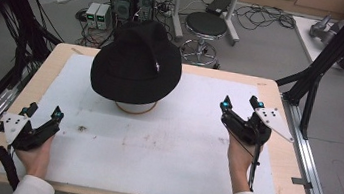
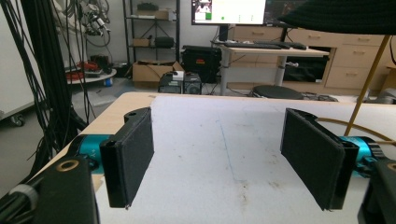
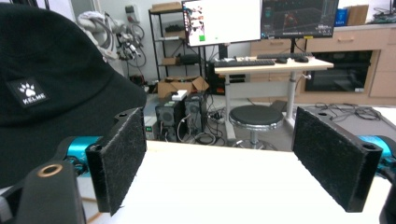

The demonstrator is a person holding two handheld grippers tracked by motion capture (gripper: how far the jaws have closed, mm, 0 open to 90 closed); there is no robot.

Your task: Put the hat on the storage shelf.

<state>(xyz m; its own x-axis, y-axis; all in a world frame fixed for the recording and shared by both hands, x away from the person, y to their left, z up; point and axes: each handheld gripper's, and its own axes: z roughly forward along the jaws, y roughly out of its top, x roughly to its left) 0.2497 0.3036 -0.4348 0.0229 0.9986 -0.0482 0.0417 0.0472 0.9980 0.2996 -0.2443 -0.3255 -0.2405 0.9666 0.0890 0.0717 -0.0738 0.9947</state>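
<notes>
Black bucket hat (image 1: 137, 64) sits on a round stand (image 1: 135, 106) near the far edge of the table, a bit left of the middle. The hat is soft and dark, with a wide floppy brim that hangs down all around. In the right gripper view the hat (image 3: 51, 88) has a small white paw badge (image 3: 28, 91) on its side. The stand is pale with a tan rim and only its bottom peeks out under the brim.

The left gripper (image 1: 43, 112) rests near the table's near left corner. Its jaws are wide apart and nothing is between them. The right gripper (image 1: 242, 104) is up by the right edge of the table, well apart from the hat. Its jaws are wide apart too, with nothing in them.

A white sheet (image 1: 163, 146) covers most of the wooden table (image 1: 282, 164). It has a few small brown marks. Past the table stand a black stool (image 1: 206, 26), computer boxes (image 1: 132, 1) and lots of cables on a grey floor.
</notes>
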